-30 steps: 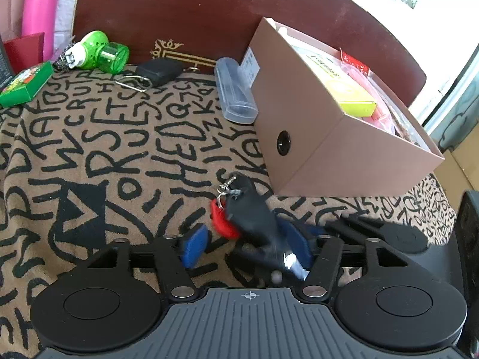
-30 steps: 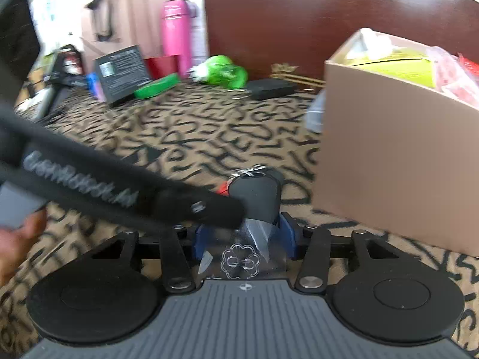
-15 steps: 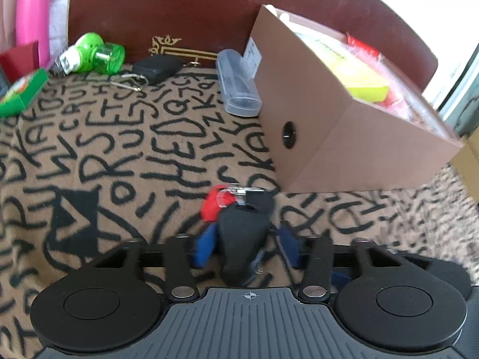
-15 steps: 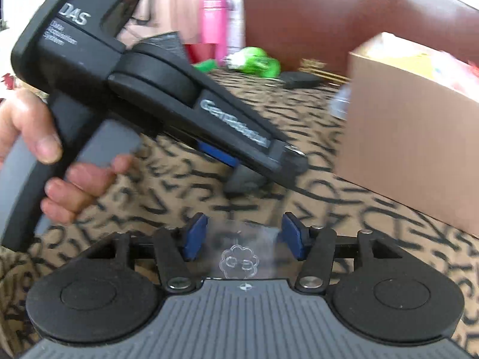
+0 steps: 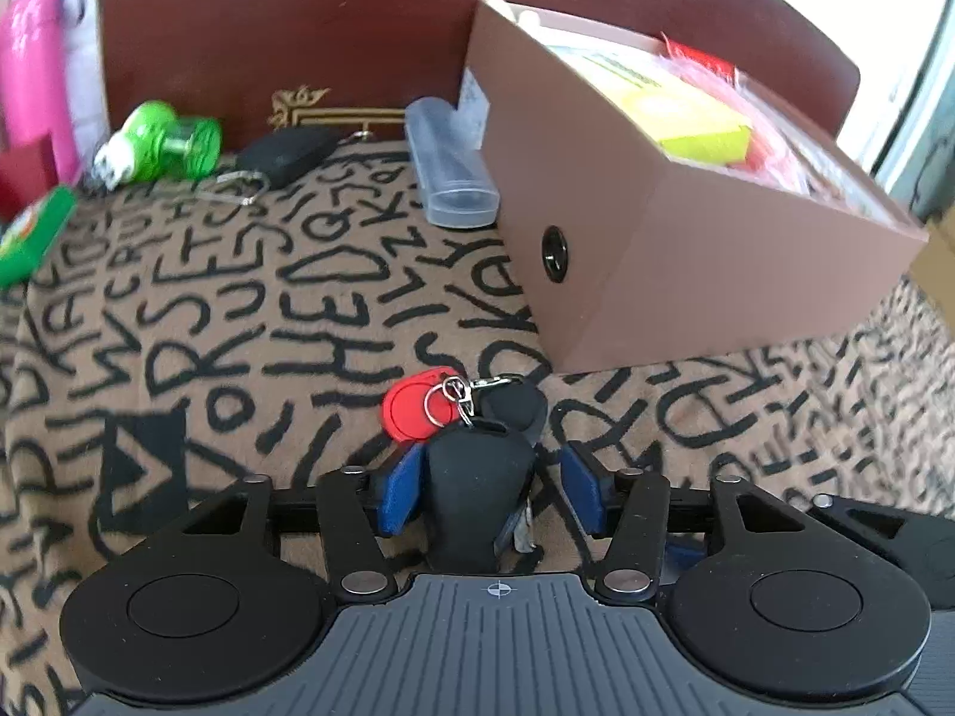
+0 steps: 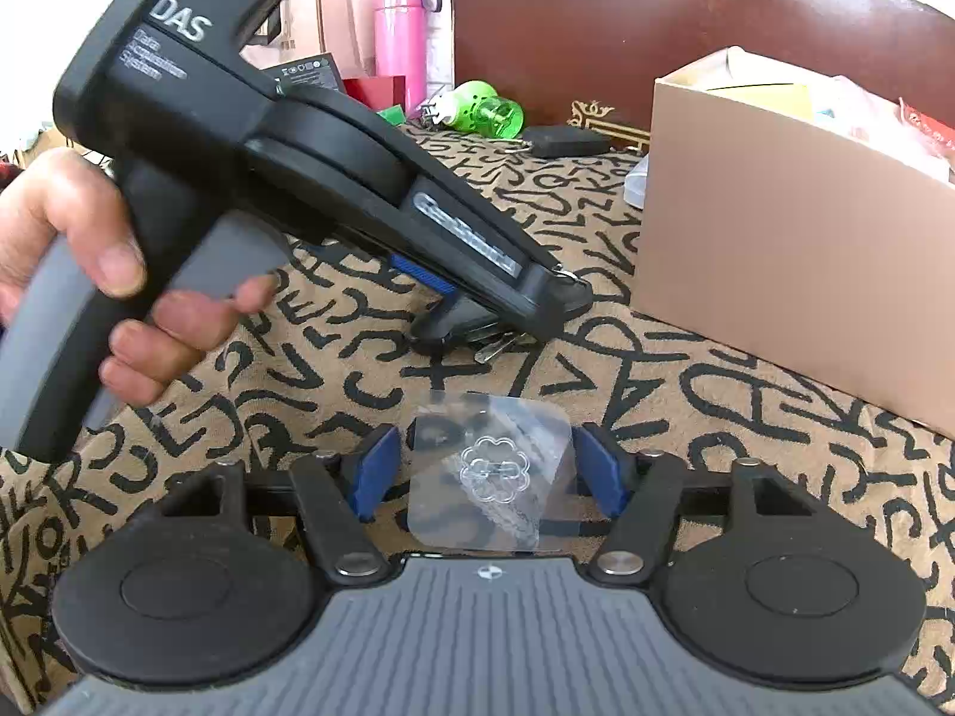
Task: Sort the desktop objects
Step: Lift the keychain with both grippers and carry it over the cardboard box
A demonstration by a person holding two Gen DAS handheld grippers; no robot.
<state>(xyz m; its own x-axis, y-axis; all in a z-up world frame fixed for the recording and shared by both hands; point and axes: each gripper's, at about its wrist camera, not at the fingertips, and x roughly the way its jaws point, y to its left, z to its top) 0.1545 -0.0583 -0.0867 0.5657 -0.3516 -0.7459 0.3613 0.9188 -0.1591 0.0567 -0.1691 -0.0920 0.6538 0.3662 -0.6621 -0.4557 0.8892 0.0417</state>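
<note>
A black key fob [image 5: 477, 477] with a red tag [image 5: 415, 406] and keyring lies on the patterned cloth between the blue pads of my left gripper [image 5: 489, 486]. The jaws stand open around it, the left pad close to the fob, the right apart. In the right wrist view the left gripper body [image 6: 334, 179] hangs over the fob [image 6: 453, 322]. My right gripper [image 6: 486, 471] is open, and a small clear plastic bag [image 6: 489, 477] with a clover-shaped piece lies between its pads. A brown cardboard box [image 5: 686, 250] full of packets stands to the right.
At the back lie a clear plastic case [image 5: 447, 167], a black pouch [image 5: 286, 152], a green plug-in device [image 5: 161, 143], a green packet [image 5: 30, 232] and a pink bottle [image 6: 400, 42]. A dark wooden chair back [image 5: 298, 24] closes off the far side.
My right gripper let go of the key fob and drew back from it. My left gripper moved in over the fob, which now sits between its open pads.
</note>
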